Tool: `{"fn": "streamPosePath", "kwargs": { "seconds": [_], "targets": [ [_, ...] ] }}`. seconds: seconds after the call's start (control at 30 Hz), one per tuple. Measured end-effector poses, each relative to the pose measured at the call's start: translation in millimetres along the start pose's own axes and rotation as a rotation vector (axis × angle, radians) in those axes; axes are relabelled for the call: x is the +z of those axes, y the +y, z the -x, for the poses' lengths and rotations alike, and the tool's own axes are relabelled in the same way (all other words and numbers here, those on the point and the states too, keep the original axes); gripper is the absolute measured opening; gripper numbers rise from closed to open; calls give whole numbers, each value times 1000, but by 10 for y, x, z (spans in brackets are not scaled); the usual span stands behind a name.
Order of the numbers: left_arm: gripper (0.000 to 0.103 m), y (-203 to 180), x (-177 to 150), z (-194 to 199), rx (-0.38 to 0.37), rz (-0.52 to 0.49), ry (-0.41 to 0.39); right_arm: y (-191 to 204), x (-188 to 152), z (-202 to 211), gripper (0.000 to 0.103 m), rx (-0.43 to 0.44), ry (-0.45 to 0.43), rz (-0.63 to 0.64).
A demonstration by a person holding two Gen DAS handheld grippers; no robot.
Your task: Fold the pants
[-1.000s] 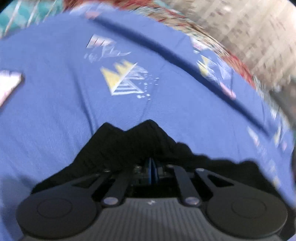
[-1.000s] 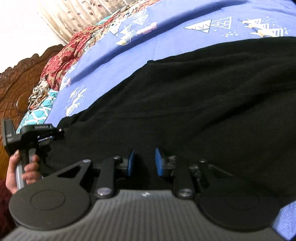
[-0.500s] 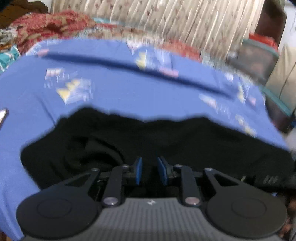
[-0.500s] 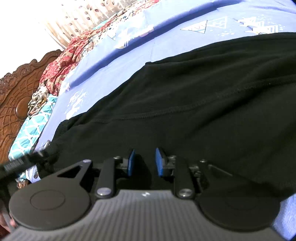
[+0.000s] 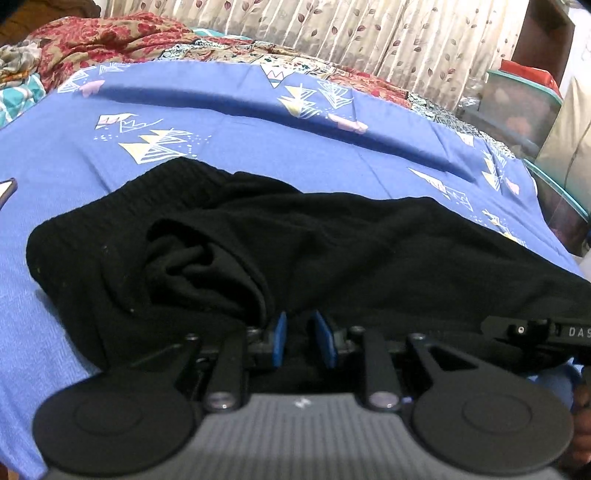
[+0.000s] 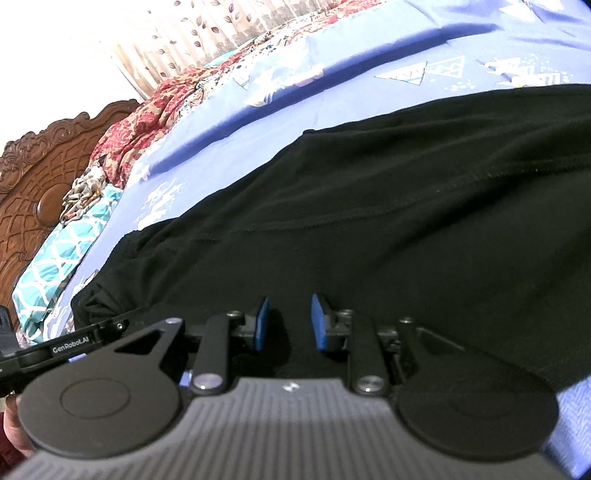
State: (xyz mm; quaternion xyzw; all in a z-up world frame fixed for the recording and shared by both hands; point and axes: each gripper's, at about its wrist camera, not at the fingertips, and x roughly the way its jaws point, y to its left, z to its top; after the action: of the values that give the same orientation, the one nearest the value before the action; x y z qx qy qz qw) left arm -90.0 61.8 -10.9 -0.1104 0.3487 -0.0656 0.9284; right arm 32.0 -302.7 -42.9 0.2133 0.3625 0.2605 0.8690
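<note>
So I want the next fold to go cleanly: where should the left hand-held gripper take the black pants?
Probably at the ribbed waistband, the thick, firm end of the black pants lying flat on the blue sheet. Bring the left hand-held gripper in low from the near edge; its pads are apart, holding nothing.

Setting: home bedroom. Bed covered by blue patterned bedsheet (image 5: 229, 147); carved wooden headboard (image 6: 33, 177) at its end. Red floral blanket (image 5: 107, 37) and teal-white cloth (image 6: 62, 258) bunched near it. Leaf-print curtain (image 5: 369, 33) behind. Lidded plastic storage bin (image 5: 517, 107) alongside.
</note>
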Motion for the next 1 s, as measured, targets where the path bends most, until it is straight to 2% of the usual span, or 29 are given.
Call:
{"fn": "streamPosePath", "kwargs": {
  "seconds": [1.0],
  "targets": [
    [20,19,41,-20,-8,4,28,19,-75,20,28,16,-22,-20]
  ]
}}
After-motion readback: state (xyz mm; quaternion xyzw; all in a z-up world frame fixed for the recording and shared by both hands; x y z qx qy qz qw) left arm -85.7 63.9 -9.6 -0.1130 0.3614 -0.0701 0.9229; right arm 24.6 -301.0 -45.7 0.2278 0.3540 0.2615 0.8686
